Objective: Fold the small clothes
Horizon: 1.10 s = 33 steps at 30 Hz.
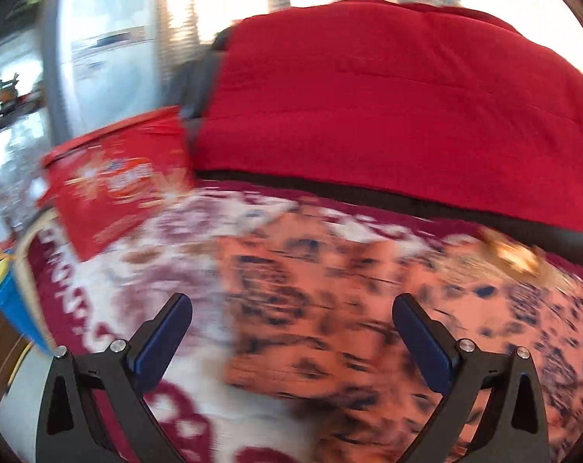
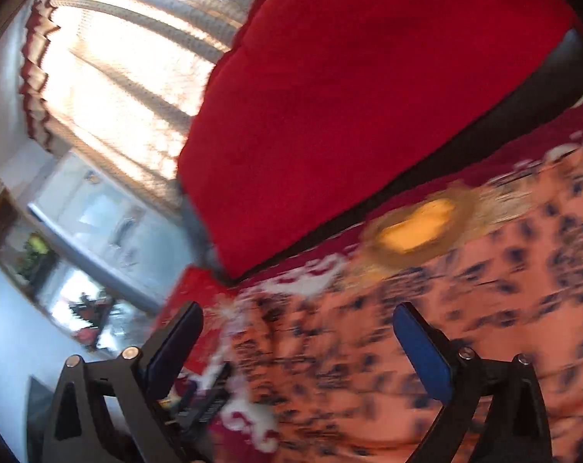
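I see my left gripper (image 1: 291, 324) and my right gripper (image 2: 297, 332) with jaws wide apart, holding nothing. Under both lies the orange patterned garment (image 1: 330, 289) on the bedspread (image 1: 176, 239); behind, a red blanket (image 1: 388, 96).

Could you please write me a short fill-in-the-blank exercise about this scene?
1. The left gripper has its fingers ____.
2. The garment under both grippers is orange with dark ____.
3. The big folded blanket behind the garment is ____.
4. The right gripper holds ____.

Missing words: open; spots; red; nothing
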Available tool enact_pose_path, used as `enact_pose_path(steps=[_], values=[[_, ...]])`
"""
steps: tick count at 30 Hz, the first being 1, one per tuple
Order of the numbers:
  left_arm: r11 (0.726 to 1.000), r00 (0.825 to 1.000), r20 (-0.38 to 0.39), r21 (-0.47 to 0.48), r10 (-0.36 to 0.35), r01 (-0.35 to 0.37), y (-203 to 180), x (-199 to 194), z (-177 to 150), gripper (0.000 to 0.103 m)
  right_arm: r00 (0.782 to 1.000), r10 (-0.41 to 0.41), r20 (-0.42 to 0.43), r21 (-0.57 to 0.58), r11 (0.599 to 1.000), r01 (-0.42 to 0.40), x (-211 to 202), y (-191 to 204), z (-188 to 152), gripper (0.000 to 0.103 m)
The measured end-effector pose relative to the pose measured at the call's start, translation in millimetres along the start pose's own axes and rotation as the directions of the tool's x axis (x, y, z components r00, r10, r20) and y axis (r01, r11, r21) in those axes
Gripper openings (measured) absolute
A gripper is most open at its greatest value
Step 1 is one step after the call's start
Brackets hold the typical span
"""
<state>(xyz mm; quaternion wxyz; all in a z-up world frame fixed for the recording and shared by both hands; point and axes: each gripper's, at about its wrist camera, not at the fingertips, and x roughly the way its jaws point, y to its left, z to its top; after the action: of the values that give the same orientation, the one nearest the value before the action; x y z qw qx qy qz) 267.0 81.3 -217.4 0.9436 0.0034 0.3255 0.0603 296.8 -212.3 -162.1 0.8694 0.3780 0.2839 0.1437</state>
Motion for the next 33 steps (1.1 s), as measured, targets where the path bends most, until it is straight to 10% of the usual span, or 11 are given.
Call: enact_pose_path(steps=[4,9,15,21,27,33], values=[[0.988,0.995,-0.029,0.122,-0.092,0.094,-54.0,2.1,-8.2,0.103,0.984,-0.179,0.005,0.05,0.983,0.178,-27.5,-55.1,9.3,0.068],[0.949,0.971,-0.194,0.254,-0.137,0.185,-117.3,30.7,-28.5,0.103,0.921,-0.346,-0.178,0.151,0.916,0.373,-8.7,-125.0,-4.0,0.06],[0.974,0.978,-0.162,0.162,-0.13,0.156,-102.0,25.7,-12.5,0.103,0.946,-0.299,-0.127,0.046,0.951,0.307,-17.2,-102.2,4.5,0.058],[0.99,0.992,-0.01,-0.065,0.126,-0.127,13.8,6.0,19.9,0.103,0.977,-0.205,-0.064,-0.136,0.971,0.195,-18.1,-37.7,-8.7,0.077],[0.867,0.904,-0.088,-0.261,0.418,-0.426,141.9,14.1,17.3,0.103,0.969,-0.034,-0.244,-0.217,0.976,-0.02,57.7,40.8,-55.3,0.077],[0.808,0.866,-0.098,-0.32,0.491,-0.494,190.5,8.1,10.3,0.103,0.915,0.092,-0.393,-0.098,0.985,-0.141,141.9,78.7,-104.9,0.077]])
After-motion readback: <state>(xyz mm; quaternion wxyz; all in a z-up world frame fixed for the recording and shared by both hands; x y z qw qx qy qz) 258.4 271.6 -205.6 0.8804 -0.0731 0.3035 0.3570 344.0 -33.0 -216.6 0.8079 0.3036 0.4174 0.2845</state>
